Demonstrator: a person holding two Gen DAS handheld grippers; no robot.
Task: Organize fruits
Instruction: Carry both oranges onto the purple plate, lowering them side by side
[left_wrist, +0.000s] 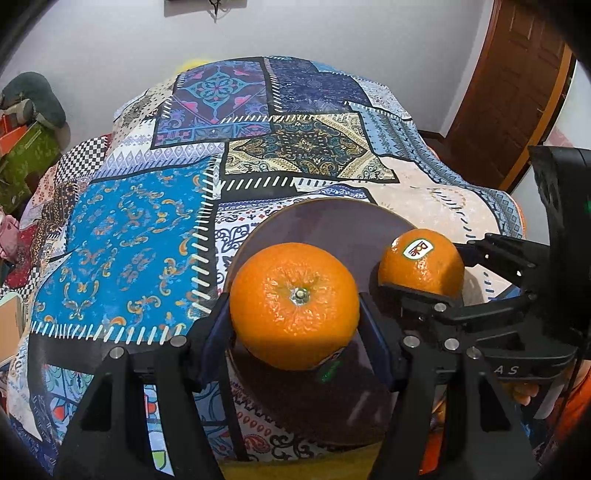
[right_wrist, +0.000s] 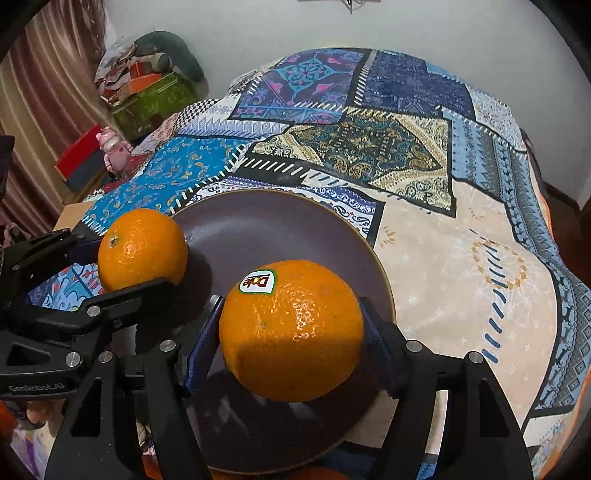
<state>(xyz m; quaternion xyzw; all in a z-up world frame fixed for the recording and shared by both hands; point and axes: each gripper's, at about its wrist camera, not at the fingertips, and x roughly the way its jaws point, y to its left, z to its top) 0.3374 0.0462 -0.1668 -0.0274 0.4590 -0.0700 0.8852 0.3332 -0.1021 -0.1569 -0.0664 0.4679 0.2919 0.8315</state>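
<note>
We count two oranges, one per gripper. Our left gripper (left_wrist: 295, 314) clamps the stem-up orange (left_wrist: 294, 304); our right gripper (right_wrist: 291, 332) clamps the stickered orange (right_wrist: 291, 334). Both fruits hang over one dark plate (right_wrist: 258, 229). Beyond it spreads one patchwork tablecloth (right_wrist: 461, 277), then a white wall (left_wrist: 110, 37).
</note>
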